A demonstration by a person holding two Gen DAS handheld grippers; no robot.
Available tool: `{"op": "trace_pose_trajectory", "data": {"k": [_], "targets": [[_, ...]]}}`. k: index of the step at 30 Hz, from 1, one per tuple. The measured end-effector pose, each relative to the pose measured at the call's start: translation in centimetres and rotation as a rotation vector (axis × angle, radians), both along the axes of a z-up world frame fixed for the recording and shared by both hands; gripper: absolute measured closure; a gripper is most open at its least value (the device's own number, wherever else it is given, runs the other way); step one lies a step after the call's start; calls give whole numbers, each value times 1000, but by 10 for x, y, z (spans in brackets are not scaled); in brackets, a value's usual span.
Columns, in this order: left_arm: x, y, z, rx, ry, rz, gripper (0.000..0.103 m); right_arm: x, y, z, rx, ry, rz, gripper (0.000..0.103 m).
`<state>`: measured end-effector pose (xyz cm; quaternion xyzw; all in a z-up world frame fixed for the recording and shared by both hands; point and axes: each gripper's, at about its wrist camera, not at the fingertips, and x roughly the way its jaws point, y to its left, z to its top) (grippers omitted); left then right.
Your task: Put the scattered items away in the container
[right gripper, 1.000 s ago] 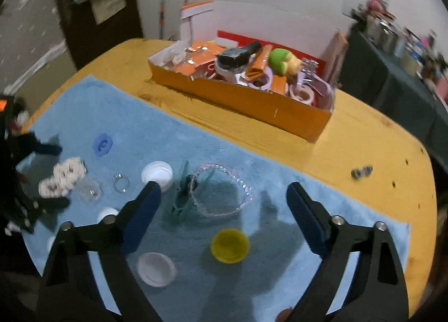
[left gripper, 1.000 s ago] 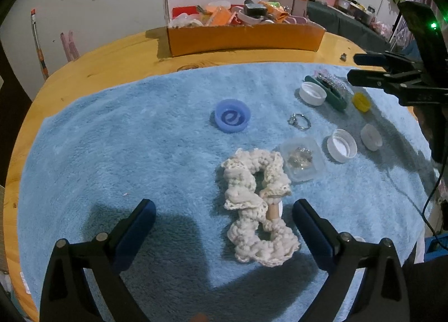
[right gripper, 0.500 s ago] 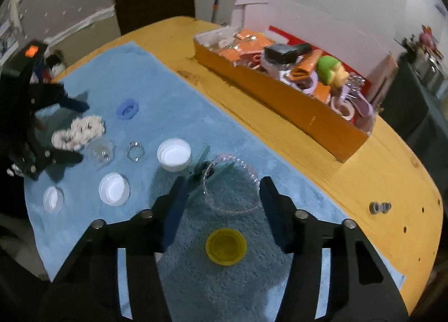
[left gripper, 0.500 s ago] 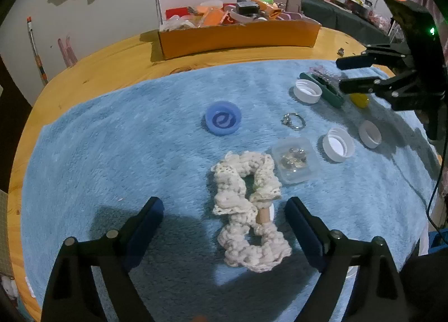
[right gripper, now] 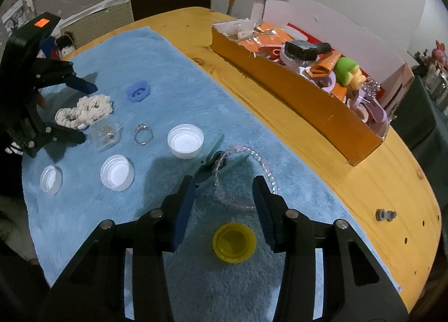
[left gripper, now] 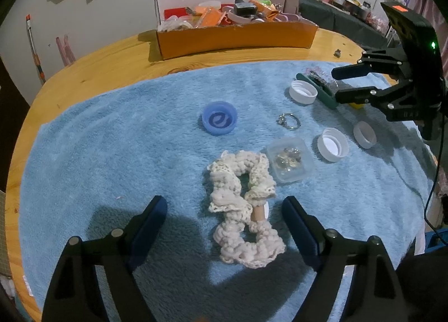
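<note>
While the right tool (right gripper: 224,198) closes its jaws over the blue towel (right gripper: 140,50), a pink bead bracelet (right gripper: 252,165) lies between them, not yet pinched.

Biggest is the round wooden counter (right gripper: 364,182), with the towel spread on it and the orange box (right gripper: 294,86) full of things at its far edge, well apart from both tools. The left tool (left gripper: 224,218) hangs wide open with nothing in it, and a cream scrunchie (left gripper: 240,204) lies between its jaws. Near the bracelet are a green clip (right gripper: 212,159) touching it, a yellow cap (right gripper: 234,242) just under the right tool, three white caps and a blue cap (left gripper: 219,121) with a swirl mark. Smaller still are a clear little box (left gripper: 289,159) and a ring (left gripper: 289,121).
</note>
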<state>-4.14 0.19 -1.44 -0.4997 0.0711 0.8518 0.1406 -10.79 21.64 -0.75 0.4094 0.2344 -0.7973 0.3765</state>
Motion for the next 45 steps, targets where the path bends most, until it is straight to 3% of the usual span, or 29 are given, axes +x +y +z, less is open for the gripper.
{"op": "trace_pose_trajectory", "data": {"k": [18,20,29,37,45], "targets": [[0,1,1,7,-1,-10,28,3,1,0,37,35,24,62],[0,1,2,9,-1,-12,31,3,-1,0,38,47,27,69],[1,8,5,28,-13,-43,45,5,-4,-6,55,72,47,72],[1,6,6,41,-17,-31,65,8,-7,-8,44,74,67,86],[4,8,5,23,0,-32,70,12,-8,-8,41,72,67,95]]}}
